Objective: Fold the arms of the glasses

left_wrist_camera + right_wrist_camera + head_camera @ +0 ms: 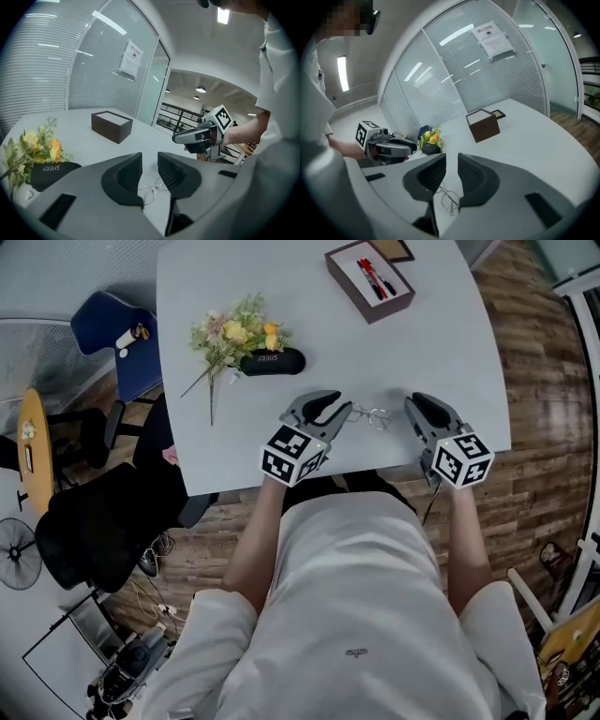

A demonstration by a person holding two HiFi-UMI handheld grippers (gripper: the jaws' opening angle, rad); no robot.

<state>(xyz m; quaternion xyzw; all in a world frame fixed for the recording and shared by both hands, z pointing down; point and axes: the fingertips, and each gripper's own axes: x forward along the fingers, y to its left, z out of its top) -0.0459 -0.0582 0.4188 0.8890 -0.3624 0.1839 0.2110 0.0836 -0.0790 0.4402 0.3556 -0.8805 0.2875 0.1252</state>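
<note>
Thin wire-framed glasses (pixel 371 415) lie on the pale table (pixel 441 343) near its front edge, between my two grippers. My left gripper (pixel 330 410) hovers just left of them and my right gripper (pixel 419 410) just right, both raised off the table. In the left gripper view the glasses (pixel 153 189) show below the gap of the left gripper (pixel 150 165), untouched. The right gripper view shows the glasses (pixel 447 197) under the right gripper (pixel 451 168) likewise. Both stand open by a narrow gap with nothing between the jaws. How the arms of the glasses lie I cannot tell.
A black glasses case (pixel 272 362) and a small bunch of flowers (pixel 232 335) lie to the back left. A brown box (pixel 368 279) with pens stands at the far edge. Chairs (pixel 108 326) stand off the table's left side.
</note>
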